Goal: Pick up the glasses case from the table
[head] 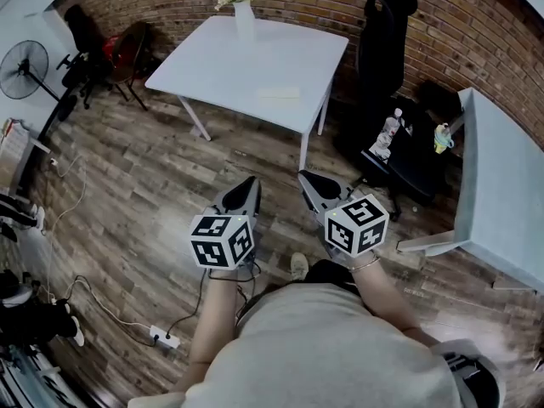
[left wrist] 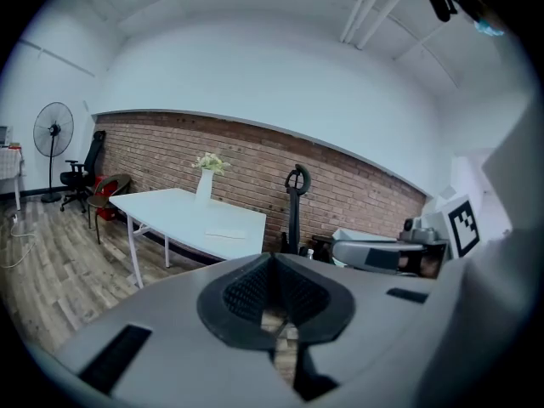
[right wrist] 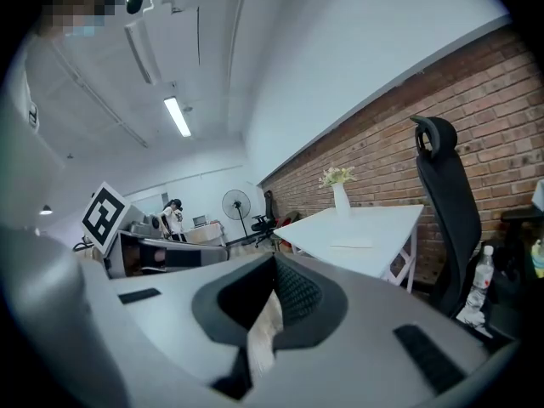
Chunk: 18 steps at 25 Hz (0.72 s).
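- Wood-plank flooring (head: 153,194) runs out to a brick wall (head: 306,7) on the far side, and a white table (head: 246,66) stands against it, well apart from me.
- On that table, near its right-hand near edge, lies a flat pale oblong that I take to be the glasses case (head: 279,93). A vase of flowers (head: 244,11) stands further back, at the far edge.
- Both tools are low over the floor, side by side and pointing at the table. The left gripper (head: 248,185) has its jaws pressed together with nothing between them, and the right gripper (head: 308,179) is the same.
- The pick has not begun; I judge this to be the approach.
- Main risk: the case nearly matches the tabletop in colour, so I could misjudge its edges and push it along or off the near edge.
- With the jaws together I must part them before I reach it, or the tips will only nudge it.
- A black office chair (head: 382,41) crowds the table's right side, where the right tool could catch it.
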Each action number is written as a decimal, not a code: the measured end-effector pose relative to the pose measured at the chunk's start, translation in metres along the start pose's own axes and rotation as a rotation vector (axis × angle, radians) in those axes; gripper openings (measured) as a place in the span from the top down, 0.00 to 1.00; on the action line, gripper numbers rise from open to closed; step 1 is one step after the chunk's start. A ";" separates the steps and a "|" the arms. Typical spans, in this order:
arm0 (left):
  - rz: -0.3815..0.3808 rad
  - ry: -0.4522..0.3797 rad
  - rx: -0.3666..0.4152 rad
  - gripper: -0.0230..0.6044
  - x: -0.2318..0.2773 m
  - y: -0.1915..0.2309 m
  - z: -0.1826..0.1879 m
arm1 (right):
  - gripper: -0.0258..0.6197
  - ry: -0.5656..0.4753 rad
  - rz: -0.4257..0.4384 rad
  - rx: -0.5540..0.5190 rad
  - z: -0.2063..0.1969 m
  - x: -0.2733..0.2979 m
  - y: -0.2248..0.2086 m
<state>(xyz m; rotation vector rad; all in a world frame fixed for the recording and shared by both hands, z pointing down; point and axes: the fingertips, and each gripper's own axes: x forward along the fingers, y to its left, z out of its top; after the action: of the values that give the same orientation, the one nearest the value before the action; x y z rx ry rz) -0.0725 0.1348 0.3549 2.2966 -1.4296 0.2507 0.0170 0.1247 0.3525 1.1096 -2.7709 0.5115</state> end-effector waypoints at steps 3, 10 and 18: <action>-0.005 0.011 -0.014 0.95 0.025 0.002 0.005 | 0.96 0.010 0.001 0.001 0.004 0.010 -0.021; -0.036 0.048 -0.020 0.95 0.058 -0.003 0.007 | 0.96 0.004 -0.001 0.065 0.006 0.019 -0.055; -0.050 0.092 -0.033 0.95 0.092 0.018 0.009 | 0.96 0.009 -0.001 0.091 0.008 0.044 -0.081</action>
<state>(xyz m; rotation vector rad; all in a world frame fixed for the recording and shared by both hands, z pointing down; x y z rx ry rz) -0.0470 0.0490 0.3847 2.2604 -1.3198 0.3115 0.0408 0.0388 0.3765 1.1235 -2.7648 0.6470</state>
